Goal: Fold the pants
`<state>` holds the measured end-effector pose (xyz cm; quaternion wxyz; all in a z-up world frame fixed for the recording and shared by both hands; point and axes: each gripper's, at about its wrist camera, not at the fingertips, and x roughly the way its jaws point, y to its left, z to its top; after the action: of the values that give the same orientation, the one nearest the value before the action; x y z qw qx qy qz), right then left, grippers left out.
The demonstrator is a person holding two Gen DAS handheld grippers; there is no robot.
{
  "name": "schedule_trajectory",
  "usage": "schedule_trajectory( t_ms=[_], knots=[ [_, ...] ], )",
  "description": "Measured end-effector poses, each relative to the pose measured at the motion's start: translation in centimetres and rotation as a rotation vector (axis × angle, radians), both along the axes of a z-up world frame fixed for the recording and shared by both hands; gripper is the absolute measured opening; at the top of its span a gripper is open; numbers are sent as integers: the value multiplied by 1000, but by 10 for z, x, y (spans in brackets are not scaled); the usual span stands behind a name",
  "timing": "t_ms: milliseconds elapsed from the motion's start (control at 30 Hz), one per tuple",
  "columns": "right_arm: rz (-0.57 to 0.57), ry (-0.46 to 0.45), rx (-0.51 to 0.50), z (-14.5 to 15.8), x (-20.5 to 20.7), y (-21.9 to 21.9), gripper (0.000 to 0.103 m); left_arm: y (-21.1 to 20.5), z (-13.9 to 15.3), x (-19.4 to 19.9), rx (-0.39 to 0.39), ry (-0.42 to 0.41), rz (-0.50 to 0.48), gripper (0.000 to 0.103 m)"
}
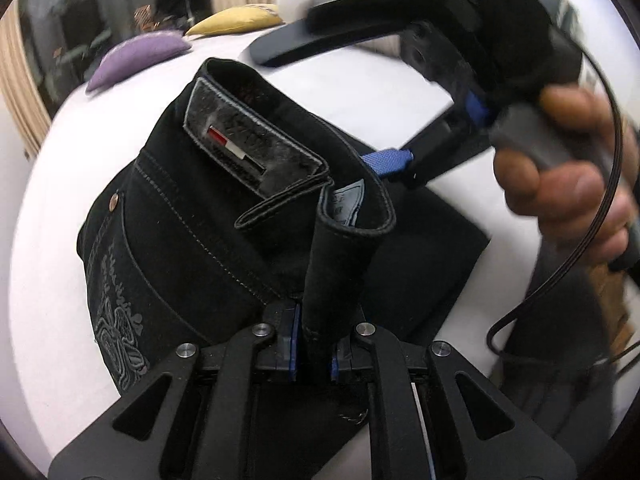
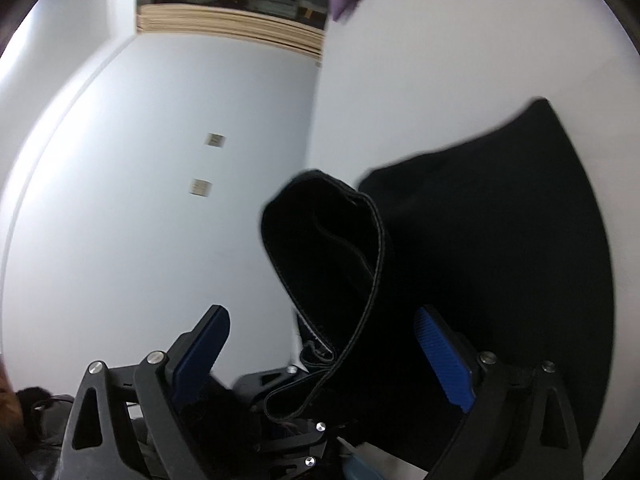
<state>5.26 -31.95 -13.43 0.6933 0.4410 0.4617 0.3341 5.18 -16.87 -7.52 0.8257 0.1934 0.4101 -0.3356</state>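
We see the black pants [image 1: 180,216] lying on a white surface [image 1: 52,240], their waistband end lifted and their long axis running from the near left wrist camera toward the purple cushion [image 1: 136,60] and yellow cushion [image 1: 236,20]. Our left gripper [image 1: 314,344] is clamped tight on a raised fold of waistband. Our right gripper [image 2: 320,344] stands wide open, its 2 blue pads either side of a waistband loop without touching it, held by the right hand [image 1: 568,184].
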Motion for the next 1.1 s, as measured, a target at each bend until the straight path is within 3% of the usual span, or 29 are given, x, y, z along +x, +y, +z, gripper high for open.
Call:
schedule_trajectory(
  t_ms=[100,167,200,300,400,567,700,1100],
  knots=[
    [37,14,-78,-2,4,6,94,-22,-5,-14,84,-83,-50,9],
    [50,27,-109,-4,8,11,86,-35,-10,-24,141,-136,-87,9],
    [54,37,-129,-6,11,12,78,-39,-11,-30,161,-155,-100,9],
    [57,51,-219,-7,19,16,39,-40,-15,-42,189,-173,-123,9],
    [52,32,-271,-1,18,15,24,-48,-14,-47,185,-168,-135,9],
    [55,0,-315,9,19,4,20,-42,-11,-47,189,-196,-181,9],
    [29,10,-288,-4,39,2,20,-60,-17,-53,202,-226,-233,9],
    [-58,67,-196,-29,23,-20,18,-89,-36,-73,236,-230,-347,10]
  ],
)
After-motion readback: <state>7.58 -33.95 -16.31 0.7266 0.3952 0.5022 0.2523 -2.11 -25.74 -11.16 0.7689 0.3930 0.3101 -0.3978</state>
